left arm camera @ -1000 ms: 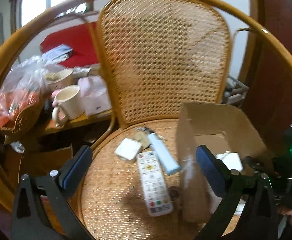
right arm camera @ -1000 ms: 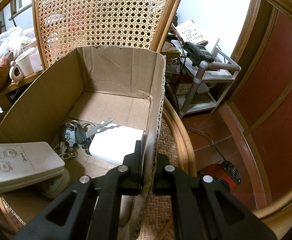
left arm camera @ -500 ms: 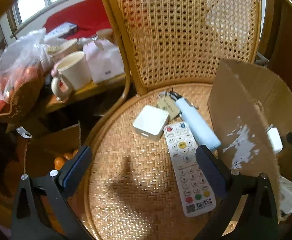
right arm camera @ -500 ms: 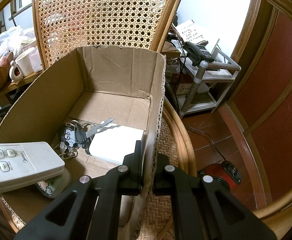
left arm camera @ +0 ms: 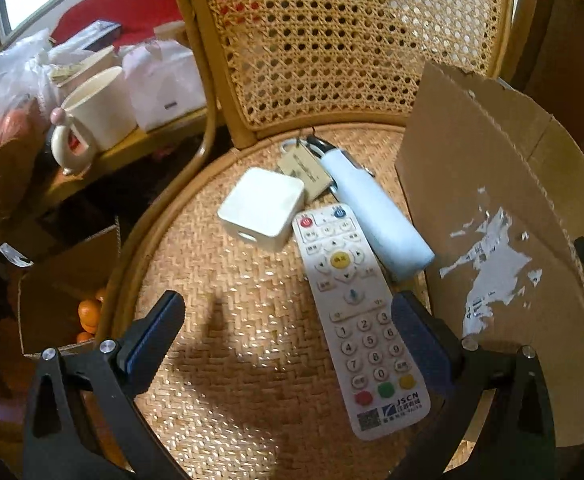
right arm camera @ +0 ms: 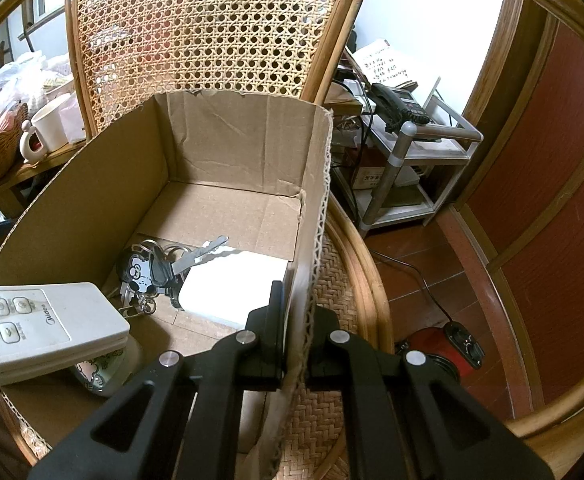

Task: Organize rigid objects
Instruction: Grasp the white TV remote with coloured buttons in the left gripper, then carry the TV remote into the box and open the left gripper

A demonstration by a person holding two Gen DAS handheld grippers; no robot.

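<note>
On the woven chair seat (left arm camera: 227,344) lie a white TV remote (left arm camera: 358,312), a white square box (left arm camera: 261,208), a pale blue cylinder (left arm camera: 376,216) and a tan key tag (left arm camera: 304,170). My left gripper (left arm camera: 287,322) is open and empty above the seat, its right finger beside the remote. The cardboard box (left arm camera: 504,248) stands to the right. My right gripper (right arm camera: 298,308) is shut on the right wall of the cardboard box (right arm camera: 312,184). Inside lie a white air-conditioner remote (right arm camera: 39,328), keys with a panda charm (right arm camera: 147,270) and a white block (right arm camera: 231,284).
A side table on the left carries a cream mug (left arm camera: 91,116), bags and a tissue box (left arm camera: 163,80). A low carton with oranges (left arm camera: 71,292) sits on the floor left of the chair. A metal shelf with a phone (right arm camera: 404,120) stands right of the chair.
My left gripper has moved down and closer to the seat, so the remote and white box now loom larger between its fingers. The right gripper has stayed shut on the box wall.
</note>
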